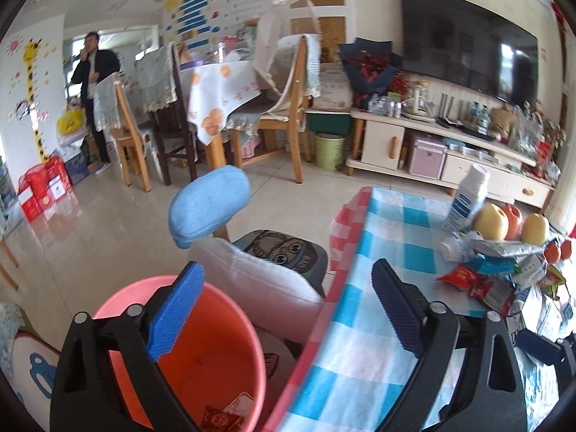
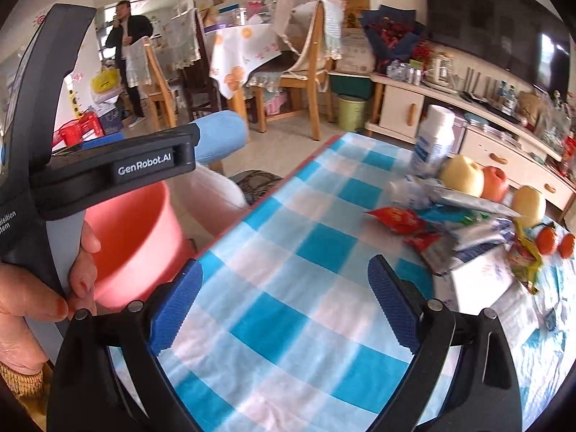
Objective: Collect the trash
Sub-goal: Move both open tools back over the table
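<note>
Both grippers stand released, jaws wide and nothing between the blue pads. The left gripper (image 1: 284, 309) hangs over the table's near edge, its left finger above the pink bucket (image 1: 201, 338) that sits on the floor just beside the table (image 1: 360, 324); a few wrappers already lie in the bucket's bottom. The right gripper (image 2: 284, 298) hovers over bare checked cloth, with the left hand (image 2: 32, 309) and its tool visible at the side of that view. The remaining trash lies in a heap (image 2: 450, 230) toward the far right of the table: a red wrapper (image 2: 396, 216) nearest the grippers, silvery and blue-white packets behind it, and a crumpled clear bottle at the back. The heap touches things that look worth keeping: two pears, an apple (image 2: 495, 183), small oranges and an upright white bottle (image 2: 433, 140). The step in hand is judged to be the reach for the next piece. It is best done by taking the red wrapper first, since it is closest and lies free of the fruit; the jaws should come down low and flat, one pad on each side of a raised fold, and close fully because the film is thin. A slow lift should keep neighbouring packets from dragging the fruit or tipping the bottle.
</note>
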Demonstrator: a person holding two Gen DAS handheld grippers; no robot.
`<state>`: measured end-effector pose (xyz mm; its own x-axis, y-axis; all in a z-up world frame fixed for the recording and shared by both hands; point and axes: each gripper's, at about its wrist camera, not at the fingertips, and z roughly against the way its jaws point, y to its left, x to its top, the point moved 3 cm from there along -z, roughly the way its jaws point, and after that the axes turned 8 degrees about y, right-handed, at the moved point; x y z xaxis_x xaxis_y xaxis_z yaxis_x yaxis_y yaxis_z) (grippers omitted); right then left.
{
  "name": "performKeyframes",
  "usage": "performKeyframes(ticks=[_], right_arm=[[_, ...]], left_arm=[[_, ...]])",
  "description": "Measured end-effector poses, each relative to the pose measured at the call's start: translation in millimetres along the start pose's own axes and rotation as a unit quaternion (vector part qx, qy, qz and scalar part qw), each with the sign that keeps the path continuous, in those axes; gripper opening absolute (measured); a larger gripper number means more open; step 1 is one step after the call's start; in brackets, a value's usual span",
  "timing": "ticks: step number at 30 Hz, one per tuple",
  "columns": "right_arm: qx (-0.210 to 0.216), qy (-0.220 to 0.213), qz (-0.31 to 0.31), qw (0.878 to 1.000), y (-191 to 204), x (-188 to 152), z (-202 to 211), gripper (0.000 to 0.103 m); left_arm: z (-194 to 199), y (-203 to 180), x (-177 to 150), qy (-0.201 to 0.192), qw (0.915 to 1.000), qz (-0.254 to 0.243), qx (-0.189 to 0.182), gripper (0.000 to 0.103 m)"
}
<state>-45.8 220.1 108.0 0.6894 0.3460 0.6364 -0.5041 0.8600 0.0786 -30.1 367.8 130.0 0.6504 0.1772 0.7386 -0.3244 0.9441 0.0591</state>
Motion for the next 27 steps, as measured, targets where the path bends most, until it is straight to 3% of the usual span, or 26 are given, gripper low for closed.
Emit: performKeyframes(ticks=[27], right_arm=[[-0.096, -0.026, -0.042, 0.994, -113, -55, 61, 0.094]], left_arm=[[10, -135, -29, -0.009, 0.9904, -0.101, -0.093, 0.096]])
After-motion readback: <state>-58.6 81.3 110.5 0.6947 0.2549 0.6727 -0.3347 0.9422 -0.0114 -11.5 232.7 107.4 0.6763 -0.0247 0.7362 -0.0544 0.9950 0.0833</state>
